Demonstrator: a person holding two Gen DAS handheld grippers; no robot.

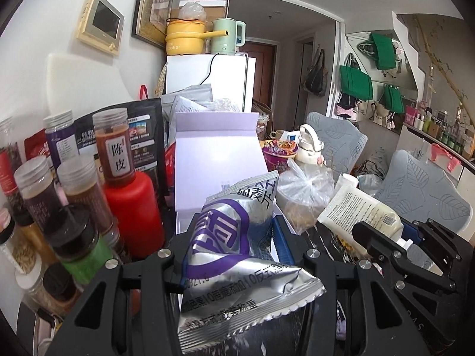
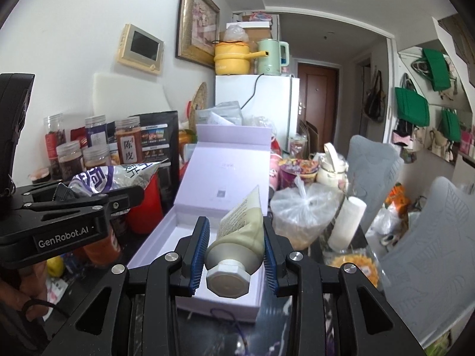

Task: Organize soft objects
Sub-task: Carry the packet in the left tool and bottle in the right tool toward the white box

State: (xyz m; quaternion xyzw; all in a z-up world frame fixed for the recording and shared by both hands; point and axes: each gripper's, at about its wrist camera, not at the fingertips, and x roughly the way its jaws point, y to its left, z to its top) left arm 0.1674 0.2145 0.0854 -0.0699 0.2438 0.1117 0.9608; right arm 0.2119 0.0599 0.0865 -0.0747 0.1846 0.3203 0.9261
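Left wrist view: the left gripper (image 1: 234, 237) has its fingers clenched on a silver snack packet (image 1: 237, 237), held before the open lilac box (image 1: 219, 160); lower it in gently

Right wrist view: the right gripper (image 2: 234, 252) grasps a cream tube (image 2: 237, 237) between its fingers, cap toward the camera, above the box tray

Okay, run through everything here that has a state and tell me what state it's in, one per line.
left gripper: shut on the silver snack packet
silver snack packet: sealed, crumpled, held up
right gripper: shut on the cream tube
cream tube: capped, cap toward the camera
lilac gift box: lid open, nothing visible inside
clear plastic bag: knotted shut
spice jars: lids on
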